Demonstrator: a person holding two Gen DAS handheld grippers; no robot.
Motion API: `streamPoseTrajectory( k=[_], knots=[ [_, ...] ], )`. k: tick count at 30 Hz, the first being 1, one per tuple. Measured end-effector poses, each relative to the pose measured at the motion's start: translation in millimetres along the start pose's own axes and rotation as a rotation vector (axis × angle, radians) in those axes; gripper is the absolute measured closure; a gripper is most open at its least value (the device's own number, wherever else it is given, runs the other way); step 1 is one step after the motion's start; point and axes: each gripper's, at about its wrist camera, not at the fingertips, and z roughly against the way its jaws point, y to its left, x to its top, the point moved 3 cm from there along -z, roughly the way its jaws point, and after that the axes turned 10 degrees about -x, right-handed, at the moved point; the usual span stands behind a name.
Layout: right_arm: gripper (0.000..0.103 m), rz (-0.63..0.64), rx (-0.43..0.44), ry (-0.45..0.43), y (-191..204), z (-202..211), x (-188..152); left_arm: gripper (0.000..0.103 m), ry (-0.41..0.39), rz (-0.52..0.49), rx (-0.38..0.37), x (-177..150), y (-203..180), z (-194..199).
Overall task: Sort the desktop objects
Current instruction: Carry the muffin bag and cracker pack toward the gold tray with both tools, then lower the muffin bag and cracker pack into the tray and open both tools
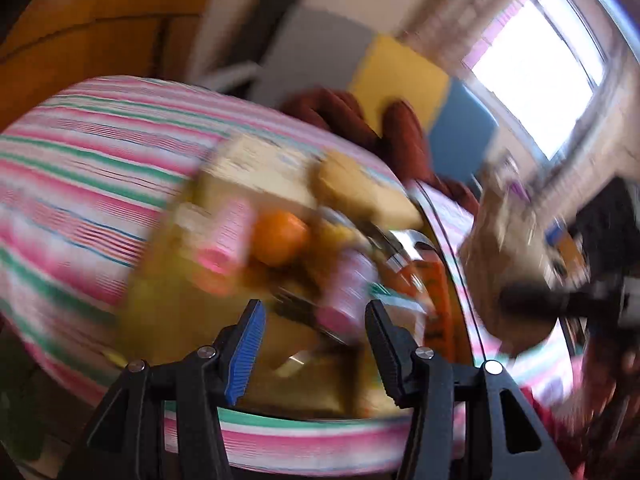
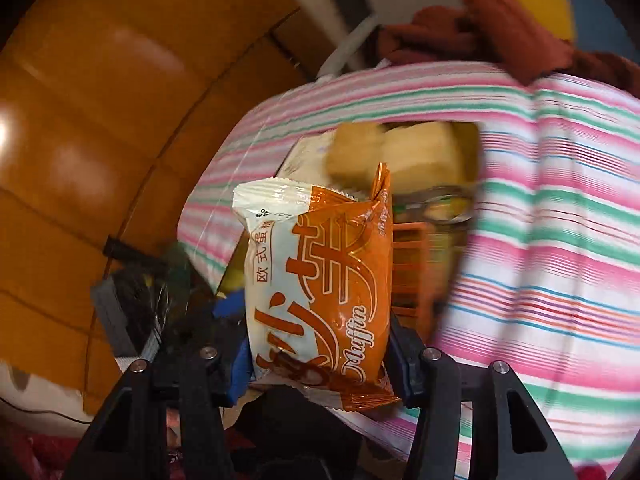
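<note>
Striped pink, green and white cloth covers the worktop (image 2: pixel 560 240). Nearest, the right gripper (image 2: pixel 320 364) pinches an orange-and-white plastic muffin packet (image 2: pixel 320 280), long axis pointing away along its fingers toward the blurred heap of snacks (image 2: pixel 408 152) beyond; the left gripper (image 1: pixel 312 344), spread and empty, hovers over that same heap.

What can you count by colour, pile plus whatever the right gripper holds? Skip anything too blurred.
Orange-and-white muffin packet, clamped in the right gripper: 1
Round orange fruit: 1
Pink packets: 2
Total: 4. The rest of the pile is too blurred to count.
</note>
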Motion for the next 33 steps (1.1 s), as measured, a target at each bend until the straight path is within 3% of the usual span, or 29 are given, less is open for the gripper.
streamPoseTrajectory(
  k=[5, 9, 12, 20, 21, 25, 30, 33],
  knots=[
    [0.047, 0.076, 0.041, 0.097, 44.8, -53.2, 7.9, 0.050, -0.134, 0.100, 0.114, 16.5, 42.7, 41.8],
    [0.046, 0.083, 0.047, 0.147, 73.1, -97.2, 15.0, 0.050, -0.178, 0.152, 0.153, 18.5, 65.6, 58.2],
    [0.042, 0.076, 0.004, 0.179, 84.3, -121.2, 16.3, 0.050, -0.179, 0.173, 0.161, 16.0, 74.7, 65.2],
    [0.043, 0.149, -0.052, 0.129, 82.1, -104.4, 5.3, 0.050, -0.159, 0.144, 0.125, 13.2, 67.1, 55.5],
    [0.044, 0.164, -0.064, 0.126, 83.5, -100.7, 2.1, 0.050, -0.158, 0.131, 0.124, 12.1, 63.0, 55.2],
    [0.069, 0.262, -0.088, 0.150, 92.3, -95.8, -11.0, 0.050, -0.158, 0.135, 0.121, 10.5, 59.6, 52.0],
    [0.075, 0.317, -0.225, 0.141, 88.2, -125.7, -3.5, 0.050, -0.154, 0.139, 0.129, 8.2, 59.0, 55.2],
    [0.075, 0.270, -0.154, 0.174, 87.8, -146.4, 1.7, 0.050, -0.165, 0.122, 0.140, 8.9, 57.3, 57.6]
  ],
)
